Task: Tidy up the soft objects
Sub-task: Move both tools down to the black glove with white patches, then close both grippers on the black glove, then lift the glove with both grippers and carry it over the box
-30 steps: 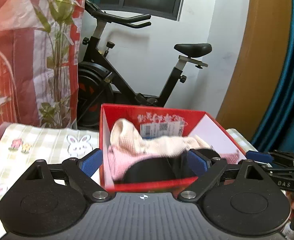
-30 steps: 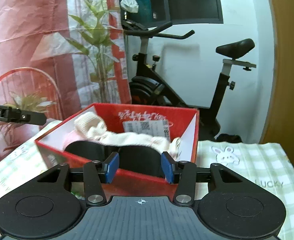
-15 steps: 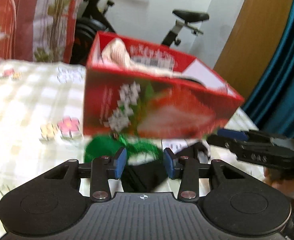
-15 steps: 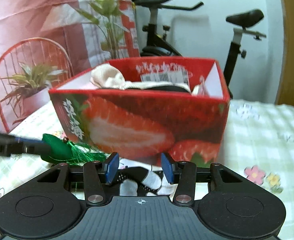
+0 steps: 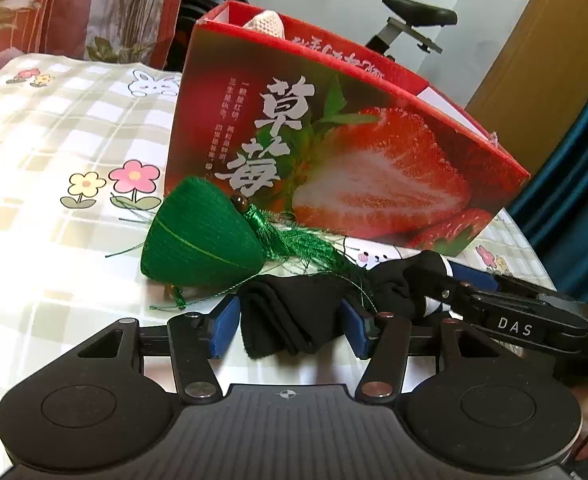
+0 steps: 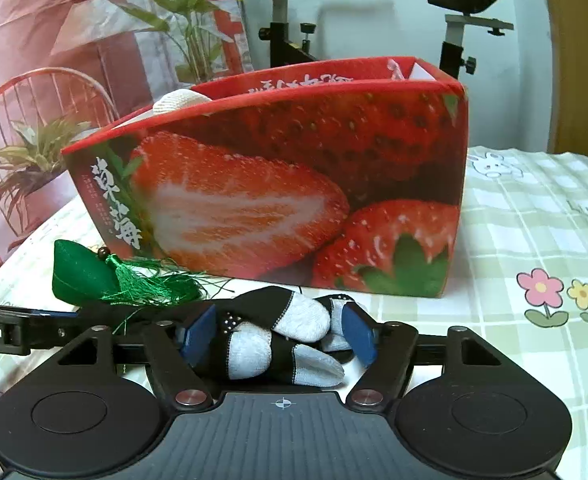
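Note:
A red strawberry-print box point(image 5: 354, 152) stands on the table and holds cream and pink soft items point(image 5: 265, 24). It also shows in the right wrist view point(image 6: 294, 184). In front of it lie a green zongzi-shaped pouch with a tassel point(image 5: 201, 236) point(image 6: 81, 272) and black socks with grey toes point(image 5: 294, 312) point(image 6: 281, 332). My left gripper point(image 5: 289, 324) is open with its jaws on either side of the black sock end. My right gripper point(image 6: 277, 336) is open around the grey-toed end of the socks.
The table wears a checked cloth point(image 5: 53, 128) with flower and rabbit prints. An exercise bike point(image 6: 294, 32) stands behind the table. A red wire chair with a plant point(image 6: 33, 144) is at the left. A blue curtain point(image 5: 574, 200) hangs at the right.
Both grippers dropped from above the box to the table in front of it. They now straddle the black socks, each opened wider than half a second ago.

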Available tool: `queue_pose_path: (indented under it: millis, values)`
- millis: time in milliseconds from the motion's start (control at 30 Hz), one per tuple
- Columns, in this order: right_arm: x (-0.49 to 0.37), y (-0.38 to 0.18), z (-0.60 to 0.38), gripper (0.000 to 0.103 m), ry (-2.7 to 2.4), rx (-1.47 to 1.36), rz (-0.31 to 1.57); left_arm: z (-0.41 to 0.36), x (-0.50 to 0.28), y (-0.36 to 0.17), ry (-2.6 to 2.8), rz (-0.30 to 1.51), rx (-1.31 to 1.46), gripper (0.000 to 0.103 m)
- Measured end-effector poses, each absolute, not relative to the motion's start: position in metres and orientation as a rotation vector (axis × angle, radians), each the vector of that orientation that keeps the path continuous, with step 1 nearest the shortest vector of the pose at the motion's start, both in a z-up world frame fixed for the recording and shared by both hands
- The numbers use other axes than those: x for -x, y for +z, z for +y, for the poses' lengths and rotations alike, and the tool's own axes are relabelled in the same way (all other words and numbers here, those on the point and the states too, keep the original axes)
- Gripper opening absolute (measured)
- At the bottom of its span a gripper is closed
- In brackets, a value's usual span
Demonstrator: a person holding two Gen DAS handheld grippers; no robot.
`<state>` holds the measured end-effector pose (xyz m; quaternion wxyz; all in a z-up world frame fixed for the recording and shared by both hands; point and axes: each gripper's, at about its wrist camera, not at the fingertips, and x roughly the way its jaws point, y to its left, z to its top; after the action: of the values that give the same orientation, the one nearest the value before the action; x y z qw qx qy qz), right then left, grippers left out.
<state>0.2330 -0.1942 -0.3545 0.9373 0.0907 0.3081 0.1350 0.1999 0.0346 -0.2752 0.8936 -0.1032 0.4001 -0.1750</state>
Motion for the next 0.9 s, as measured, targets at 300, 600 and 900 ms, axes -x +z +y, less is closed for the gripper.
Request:
queue_pose_path:
  millis: [300, 600, 900]
  values:
    - [-0.225, -0.352, -0.193, 0.033, 0.325, -0.194, 0.667, 0.029, -0.188, -0.280, -0.389, 0.817, 0.192, 0.027]
    - [-0.202, -0.348, -0.199, 0.021, 0.349, -0.258, 0.682, 0.033, -0.171, -0.275, -0.408, 0.817, 0.206, 0.024]
    - [-0.169, -0.345, -0.198, 0.020, 0.357, -0.267, 0.693, 0.037, -0.153, -0.274, -0.411, 0.826, 0.195, 0.024]
